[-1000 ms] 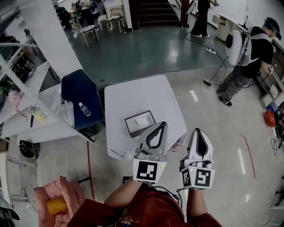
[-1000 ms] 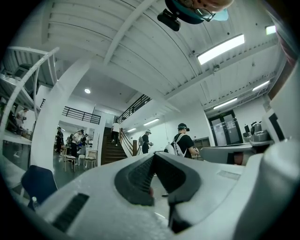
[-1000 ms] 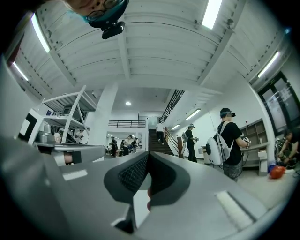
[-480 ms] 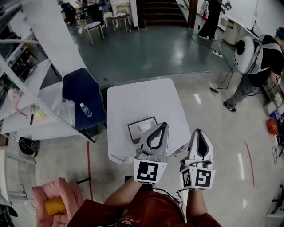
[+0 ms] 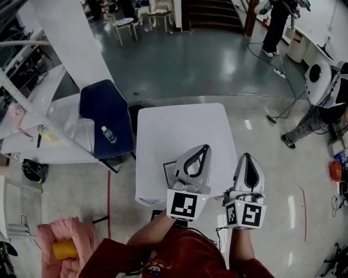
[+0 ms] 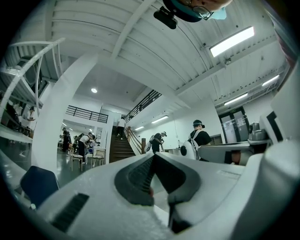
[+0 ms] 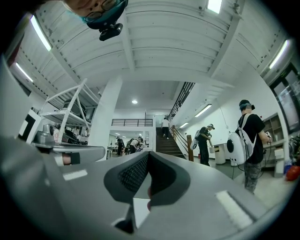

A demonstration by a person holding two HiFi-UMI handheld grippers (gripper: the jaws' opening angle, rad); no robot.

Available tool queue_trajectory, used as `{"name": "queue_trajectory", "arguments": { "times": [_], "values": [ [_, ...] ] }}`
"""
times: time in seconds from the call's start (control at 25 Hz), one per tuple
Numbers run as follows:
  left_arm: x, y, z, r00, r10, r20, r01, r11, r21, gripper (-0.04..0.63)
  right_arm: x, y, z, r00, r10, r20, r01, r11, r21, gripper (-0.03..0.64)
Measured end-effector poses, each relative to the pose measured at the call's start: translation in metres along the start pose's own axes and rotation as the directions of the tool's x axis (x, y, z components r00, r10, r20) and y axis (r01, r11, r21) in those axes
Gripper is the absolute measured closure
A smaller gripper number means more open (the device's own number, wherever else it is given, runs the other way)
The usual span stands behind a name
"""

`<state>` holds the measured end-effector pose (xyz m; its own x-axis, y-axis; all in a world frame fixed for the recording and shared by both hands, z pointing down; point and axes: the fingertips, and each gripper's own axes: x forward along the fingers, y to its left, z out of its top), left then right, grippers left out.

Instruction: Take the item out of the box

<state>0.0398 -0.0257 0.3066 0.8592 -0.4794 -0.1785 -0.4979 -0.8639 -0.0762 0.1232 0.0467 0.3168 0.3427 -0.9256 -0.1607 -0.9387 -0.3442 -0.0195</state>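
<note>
The left gripper (image 5: 204,147) and right gripper (image 5: 246,157) are both pinched together, holding nothing. The box (image 5: 167,172) peeks out beside the left fingers.

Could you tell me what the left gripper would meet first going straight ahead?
Nothing nearby, it seems: the left gripper, jaws shut, points level above the white table toward the distant staircase.

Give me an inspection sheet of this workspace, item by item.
Surface: white table, mostly bare.
Job's things: box near the table's front edge, largely hidden behind the left gripper; contents not visible.
Clutter: bottle on blue chair beside the table.
Grippers: left gripper and right gripper both shut, empty, held up over the table's near edge.
Cables: corded power strip on the floor, far right.
Surroundings: shelving, stairs, person standing.
</note>
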Motion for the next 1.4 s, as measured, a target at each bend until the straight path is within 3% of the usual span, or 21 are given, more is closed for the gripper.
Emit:
{"name": "queue_trajectory", "arguments": {
  "times": [0.16,0.52,0.76,0.92,1.16,1.4],
  "values": [
    [0.018,0.035,-0.001,1.0,0.018,0.005,-0.018,1.0,0.026,0.592,0.041,0.013,-0.007,1.0,0.021,0.003,-0.021,1.0,0.002,0.615],
    [0.051,0.105,-0.011,0.997,0.078,0.007,-0.078,0.997,-0.027,0.591,0.113,0.042,-0.009,0.998,0.065,0.01,-0.065,0.997,-0.035,0.615],
    [0.071,0.111,-0.021,0.994,0.108,-0.003,-0.108,0.993,-0.04,0.592,0.135,0.036,-0.017,0.996,0.094,0.001,-0.094,0.995,-0.029,0.615],
    [0.091,0.101,-0.032,0.99,0.138,-0.031,-0.138,0.99,-0.011,0.591,0.148,0.011,-0.022,0.991,0.129,0.018,-0.129,0.992,0.006,0.616],
    [0.12,0.099,-0.04,0.963,0.264,-0.045,-0.262,0.964,0.052,0.591,0.179,-0.01,-0.026,0.964,0.263,0.036,-0.264,0.964,0.028,0.615],
    [0.131,0.091,-0.048,0.931,0.359,-0.069,-0.355,0.933,0.056,0.591,0.196,-0.019,-0.039,0.926,0.379,0.001,-0.377,0.922,0.083,0.617]
  ]
}}
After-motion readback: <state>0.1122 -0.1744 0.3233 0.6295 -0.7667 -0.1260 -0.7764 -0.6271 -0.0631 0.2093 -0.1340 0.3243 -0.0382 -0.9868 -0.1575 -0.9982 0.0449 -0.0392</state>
